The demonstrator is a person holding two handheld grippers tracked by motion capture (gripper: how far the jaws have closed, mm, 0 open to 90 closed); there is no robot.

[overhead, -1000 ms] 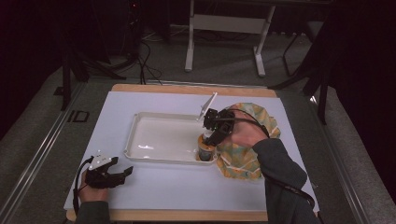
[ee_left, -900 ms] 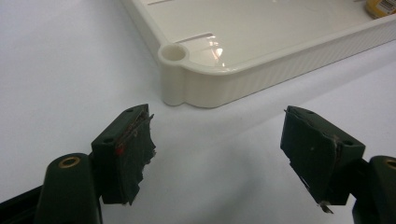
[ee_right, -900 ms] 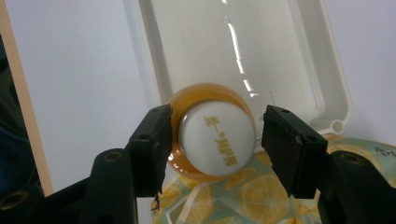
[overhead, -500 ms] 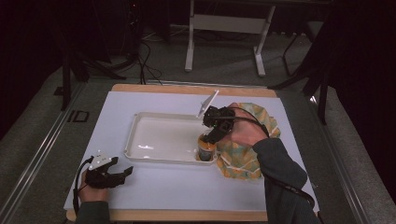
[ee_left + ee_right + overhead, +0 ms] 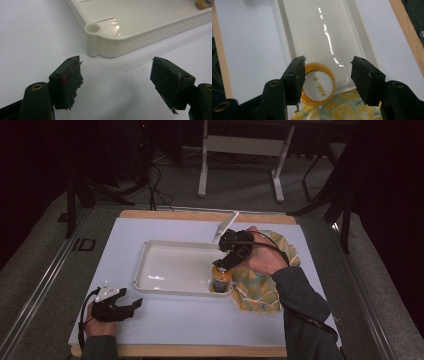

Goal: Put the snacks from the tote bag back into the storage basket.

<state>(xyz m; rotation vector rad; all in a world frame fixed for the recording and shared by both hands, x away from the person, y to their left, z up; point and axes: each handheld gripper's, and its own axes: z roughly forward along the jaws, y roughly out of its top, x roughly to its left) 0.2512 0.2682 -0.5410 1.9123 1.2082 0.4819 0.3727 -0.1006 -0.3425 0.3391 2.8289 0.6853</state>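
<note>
Right gripper (image 5: 223, 264) jaws just narrowed from their widest, now either side of jar (image 5: 220, 278), right pad clear of it, jar unmoved, upright in tray (image 5: 170, 270) corner beside cloth (image 5: 260, 287), left gripper (image 5: 131, 306) idle, jaws wide, holding nothing.

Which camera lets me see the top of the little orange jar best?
The right gripper view. It looks straight down on the small round orange jar with the white lid, so the lid and its printing show clearly. The high view shows the jar small, from the side, in the cream plastic tray's corner. The left gripper view catches an orange sliver.
</note>
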